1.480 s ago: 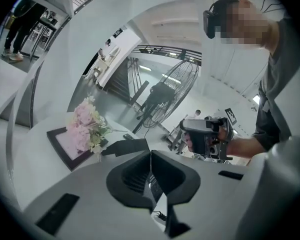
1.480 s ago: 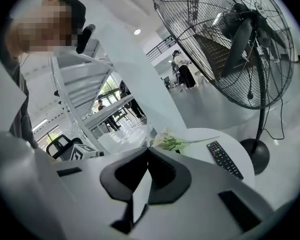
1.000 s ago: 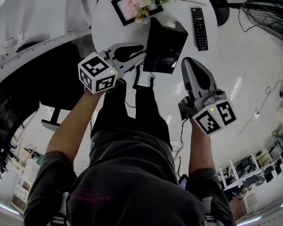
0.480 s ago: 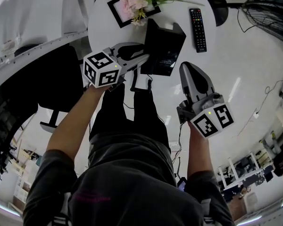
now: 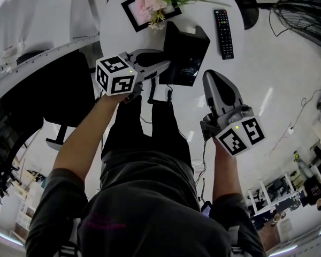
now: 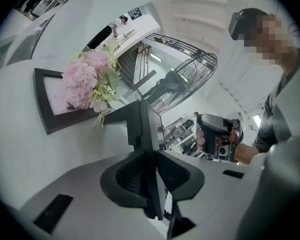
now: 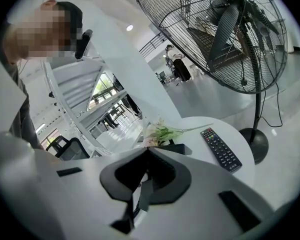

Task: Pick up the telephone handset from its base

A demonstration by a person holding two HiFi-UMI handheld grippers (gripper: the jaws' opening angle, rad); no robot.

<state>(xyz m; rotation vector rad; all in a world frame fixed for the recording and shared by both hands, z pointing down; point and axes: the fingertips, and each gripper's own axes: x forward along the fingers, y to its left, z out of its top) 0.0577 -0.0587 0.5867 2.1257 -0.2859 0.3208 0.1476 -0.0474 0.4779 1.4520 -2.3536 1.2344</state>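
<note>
1. forearms reach forward from the torso, one gripper in each hand.
2. right gripper (image 5: pixel 213 75): jaws clenched together with nothing between them. It hovers at the near rim of the table (image 5: pixel 206 15), just right of the base (image 5: pixel 188 50), and does not touch it.
3. left gripper (image 5: pixel 163 64): tips are at the base's left side and the jaws are closing. The handset (image 6: pixel 141 126) stands between them as a thin black slab, and both pads look pressed on it.
4. handset is at the base's left edge, by the table's near rim; cannot tell if it is clear of the base. A coiled cord (image 6: pixel 166 215) shows just under the jaws.
5. remote (image 5: pixel 223 33) lies flat on the table, right of the base and apart from it.
6. beyond the base, a black frame (image 5: pixel 129 9) lies flat with pink flowers (image 5: pixel 158 1) across it.
7. farthest, a standing fan (image 7: pixel 225 29) is on the floor past the table.
</note>
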